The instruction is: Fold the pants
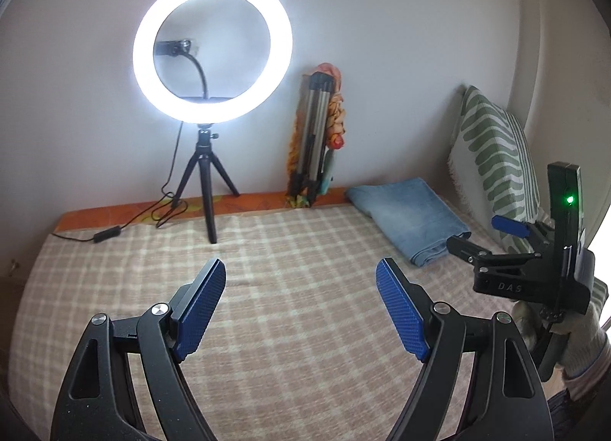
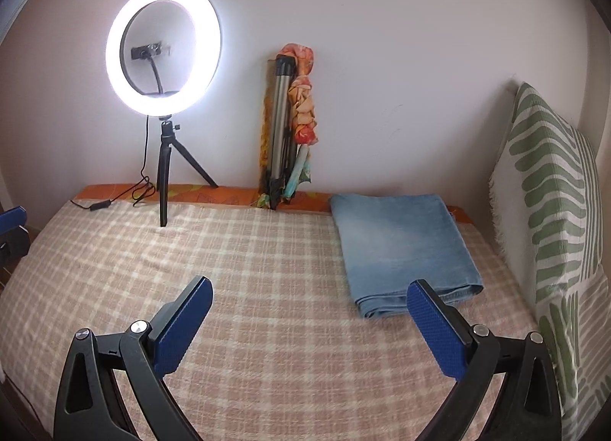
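Note:
Blue denim pants (image 2: 403, 250) lie folded into a flat rectangle on the checked bed cover, at the far right near the wall; the left wrist view shows the same pants (image 1: 410, 221). My left gripper (image 1: 301, 280) hovers over the bare cover with its blue pads wide apart and nothing between them. My right gripper (image 2: 309, 297) is open too, and its right pad (image 2: 435, 330) overlaps the near corner of the pants in the picture without gripping them. In the left wrist view the right gripper (image 1: 485, 234) shows at the right edge, held by a gloved hand (image 1: 580, 338).
A lit ring light (image 2: 164, 47) on a small black tripod stands at the back left, its cable (image 2: 114, 198) trailing on the bed. A folded tripod with a patterned cloth (image 2: 286, 127) leans on the wall. A green-and-white pillow (image 2: 553, 188) stands along the right side.

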### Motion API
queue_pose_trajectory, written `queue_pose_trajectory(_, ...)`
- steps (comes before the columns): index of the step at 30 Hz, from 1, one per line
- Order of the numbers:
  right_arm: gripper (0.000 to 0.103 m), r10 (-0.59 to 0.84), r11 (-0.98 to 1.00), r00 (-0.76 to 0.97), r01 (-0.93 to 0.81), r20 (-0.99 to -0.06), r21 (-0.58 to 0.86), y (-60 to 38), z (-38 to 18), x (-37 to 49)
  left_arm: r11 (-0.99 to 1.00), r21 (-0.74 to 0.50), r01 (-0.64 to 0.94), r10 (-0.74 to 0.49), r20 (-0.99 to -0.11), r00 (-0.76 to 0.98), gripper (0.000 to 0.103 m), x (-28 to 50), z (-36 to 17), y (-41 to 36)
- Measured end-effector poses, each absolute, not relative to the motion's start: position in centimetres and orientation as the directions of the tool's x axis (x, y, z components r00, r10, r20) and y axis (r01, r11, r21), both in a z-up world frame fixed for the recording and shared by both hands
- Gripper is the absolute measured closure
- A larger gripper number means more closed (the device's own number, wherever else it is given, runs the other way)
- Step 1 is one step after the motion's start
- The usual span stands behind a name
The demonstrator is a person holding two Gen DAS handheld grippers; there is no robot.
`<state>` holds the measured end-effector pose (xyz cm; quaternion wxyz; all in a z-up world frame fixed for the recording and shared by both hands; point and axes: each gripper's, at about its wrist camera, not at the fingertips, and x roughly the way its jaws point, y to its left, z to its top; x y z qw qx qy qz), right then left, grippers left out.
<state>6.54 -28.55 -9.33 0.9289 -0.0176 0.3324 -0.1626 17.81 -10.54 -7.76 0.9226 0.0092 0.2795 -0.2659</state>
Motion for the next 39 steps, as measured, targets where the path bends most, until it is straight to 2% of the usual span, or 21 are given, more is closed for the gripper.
queue_pose_trajectory(6, 0.0, -0.314, 0.947, 0.75, 0.29, -0.582, -0.138, -27.4, -8.9, 6.0, 0.862, -0.103, 0.496, -0.464, -0.552, 0.693, 0.022, 17.7, -9.3, -10.4)
queue_pose_trajectory(12, 0.0, -0.329, 0.942, 0.756, 0.301, -0.566, -0.146, -27.1, -9.2, 6.0, 0.858, -0.07, 0.51, -0.461, -0.543, 0.702, 0.021, 16.7, -9.7, -10.6)
queue_pose_trajectory(18, 0.0, -0.347, 0.936, 0.748, 0.311, -0.566, -0.162, -26.9, -9.8, 6.0, 0.847, -0.066, 0.528, -0.474, -0.543, 0.693, 0.016, 16.0, -9.6, -10.8)
queue_pose_trajectory(34, 0.0, -0.338, 0.94, 0.735, 0.291, -0.588, -0.177, -26.1, -11.0, 6.7, 0.852, -0.065, 0.52, -0.461, -0.565, 0.685, 0.016, 16.5, -10.3, -10.7)
queue_pose_trajectory(39, 0.0, -0.333, 0.942, 0.734, 0.292, -0.591, -0.168, -26.2, -11.0, 6.7, 0.848, -0.057, 0.526, -0.467, -0.548, 0.694, 0.016, 16.1, -10.1, -10.6)
